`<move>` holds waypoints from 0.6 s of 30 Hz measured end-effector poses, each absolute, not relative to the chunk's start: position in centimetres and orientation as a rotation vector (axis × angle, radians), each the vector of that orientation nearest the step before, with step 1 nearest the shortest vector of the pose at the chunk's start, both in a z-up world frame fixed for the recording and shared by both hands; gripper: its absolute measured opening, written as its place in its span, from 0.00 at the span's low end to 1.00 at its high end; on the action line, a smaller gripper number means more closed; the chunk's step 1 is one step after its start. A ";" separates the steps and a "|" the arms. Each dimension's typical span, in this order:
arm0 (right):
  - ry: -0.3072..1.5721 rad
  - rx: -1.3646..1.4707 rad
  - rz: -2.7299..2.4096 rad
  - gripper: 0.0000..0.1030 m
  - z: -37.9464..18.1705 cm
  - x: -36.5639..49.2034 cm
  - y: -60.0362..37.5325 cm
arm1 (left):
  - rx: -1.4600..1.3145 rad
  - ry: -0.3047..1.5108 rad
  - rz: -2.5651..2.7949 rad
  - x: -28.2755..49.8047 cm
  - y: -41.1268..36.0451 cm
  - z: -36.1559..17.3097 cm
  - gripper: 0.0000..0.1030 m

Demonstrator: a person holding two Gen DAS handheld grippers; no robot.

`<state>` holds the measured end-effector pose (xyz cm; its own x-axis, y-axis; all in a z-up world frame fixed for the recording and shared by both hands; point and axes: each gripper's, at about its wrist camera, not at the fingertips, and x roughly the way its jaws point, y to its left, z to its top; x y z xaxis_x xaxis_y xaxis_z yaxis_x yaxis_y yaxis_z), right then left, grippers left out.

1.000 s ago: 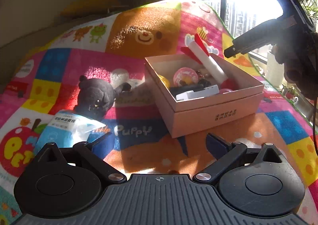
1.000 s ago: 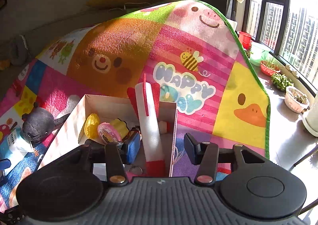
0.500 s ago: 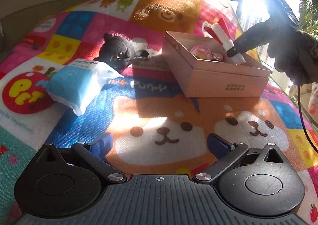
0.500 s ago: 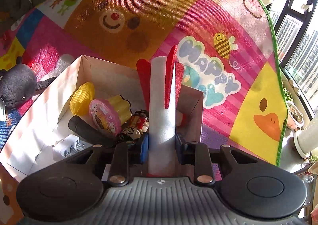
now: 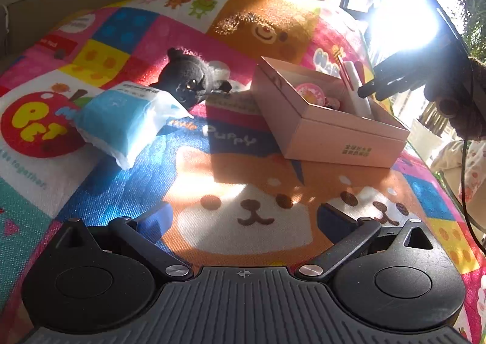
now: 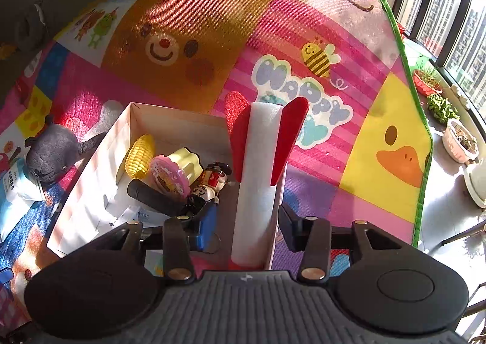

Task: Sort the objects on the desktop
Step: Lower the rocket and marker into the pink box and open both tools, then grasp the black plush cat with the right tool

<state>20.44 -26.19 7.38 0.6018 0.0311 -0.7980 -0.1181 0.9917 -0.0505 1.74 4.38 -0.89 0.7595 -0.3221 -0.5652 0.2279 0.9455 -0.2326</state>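
A pink cardboard box [image 5: 331, 128] sits on a colourful play mat [image 5: 243, 201]; it also shows in the right wrist view [image 6: 91, 180]. It holds a white foam rocket with red fins [image 6: 258, 167], a yellow corn toy [image 6: 139, 155], a pink round toy [image 6: 167, 175], a small figure and a black cylinder. The rocket leans on the box's right wall. My right gripper [image 6: 247, 227] is open, its pads on either side of the rocket. My left gripper [image 5: 244, 219] is open and empty above the mat. A black plush [image 5: 188, 81] and a blue tissue pack [image 5: 121, 122] lie left of the box.
The mat's green edge [image 6: 422, 161] drops off at the right, with plant pots [image 6: 458, 143] on the floor by the window. My right gripper also shows in the left wrist view [image 5: 404, 76], over the box's far right side.
My right gripper was shut on the rocket half a second ago and has opened, leaving it in the box. My left gripper has pulled back from the box and plush.
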 end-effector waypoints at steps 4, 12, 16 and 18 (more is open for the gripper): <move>0.875 -0.130 0.088 0.42 7.1 20.0 -25.5 | -0.155 0.644 -0.301 1.8 4.4 -0.9 1.00; 0.798 -0.112 0.027 0.21 5.7 23.4 -25.0 | -0.158 0.643 -0.302 1.8 4.4 -0.9 1.00; 0.850 -0.058 0.125 0.19 5.3 22.7 -24.2 | -0.159 0.644 -0.302 1.8 4.3 -0.9 1.00; 0.871 -0.048 0.150 0.19 5.1 21.9 -24.0 | -0.160 0.644 -0.302 1.8 4.3 -0.9 1.00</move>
